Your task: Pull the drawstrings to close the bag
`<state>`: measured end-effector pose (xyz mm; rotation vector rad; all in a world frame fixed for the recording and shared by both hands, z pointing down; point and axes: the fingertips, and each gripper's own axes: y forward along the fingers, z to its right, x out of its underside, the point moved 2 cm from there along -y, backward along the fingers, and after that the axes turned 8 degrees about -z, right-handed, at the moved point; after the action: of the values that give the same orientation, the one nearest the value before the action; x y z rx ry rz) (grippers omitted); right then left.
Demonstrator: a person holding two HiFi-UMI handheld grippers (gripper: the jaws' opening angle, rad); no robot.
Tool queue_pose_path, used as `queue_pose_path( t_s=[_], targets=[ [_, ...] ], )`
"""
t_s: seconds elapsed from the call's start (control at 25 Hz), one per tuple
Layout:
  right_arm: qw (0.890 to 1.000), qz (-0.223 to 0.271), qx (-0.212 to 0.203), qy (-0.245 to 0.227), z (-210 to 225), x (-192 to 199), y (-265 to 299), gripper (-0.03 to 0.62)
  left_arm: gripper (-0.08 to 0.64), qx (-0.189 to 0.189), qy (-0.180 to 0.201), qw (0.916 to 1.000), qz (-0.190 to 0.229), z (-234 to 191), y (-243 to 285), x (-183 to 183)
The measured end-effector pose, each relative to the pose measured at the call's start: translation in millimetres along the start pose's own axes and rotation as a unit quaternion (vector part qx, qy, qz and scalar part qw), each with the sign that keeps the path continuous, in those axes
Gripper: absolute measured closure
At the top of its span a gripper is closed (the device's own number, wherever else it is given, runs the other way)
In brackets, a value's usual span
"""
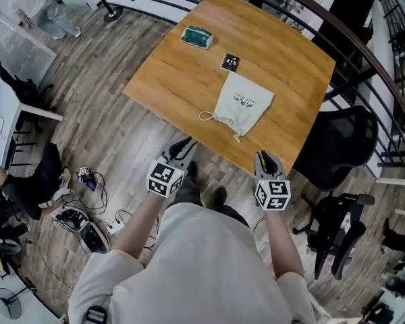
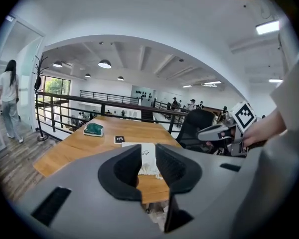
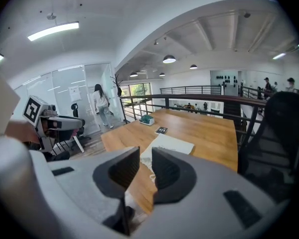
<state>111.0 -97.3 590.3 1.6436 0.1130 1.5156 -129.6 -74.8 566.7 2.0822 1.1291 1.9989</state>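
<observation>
On the wooden table point(image 1: 182, 73) the cloth bag point(image 1: 244, 103) lies with its drawstrings point(image 1: 208, 117) unpulled. The left gripper point(image 1: 182, 147) and right gripper point(image 1: 265, 160) hover short of the near edge, jaws apart and empty.

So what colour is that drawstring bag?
The bag is off-white with small dark print; head view shows it best.

Table point(image 1: 182, 79): white bag point(image 1: 243, 105), black card point(image 1: 230, 62), green pouch point(image 1: 197, 37).

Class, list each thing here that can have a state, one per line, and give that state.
Bag: lying flat, untouched.
Drawstrings: slack, not pulled.
Left gripper: open, empty, short of the bag.
Right gripper: open, empty, short of the bag.
</observation>
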Motion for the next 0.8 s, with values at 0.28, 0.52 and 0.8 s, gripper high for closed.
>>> queue_pose_path(
  t_s=[0.28,0.52,0.8],
  targets=[
    [0.999,-0.035,0.030,0.028,-5.2,3.9,41.6,0.530,0.482,0.055,0.025,0.9972,-0.043,-37.5,41.3,4.3],
    [0.995,-0.070,0.052,0.048,-10.2,18.4,75.9,0.530,0.482,0.104,0.048,0.9902,-0.080,-58.2,77.8,16.6],
    [0.988,-0.103,0.073,0.086,-8.9,40.9,114.4,0.530,0.482,0.151,0.074,0.9781,-0.122,-74.2,127.9,42.3]
  ],
)
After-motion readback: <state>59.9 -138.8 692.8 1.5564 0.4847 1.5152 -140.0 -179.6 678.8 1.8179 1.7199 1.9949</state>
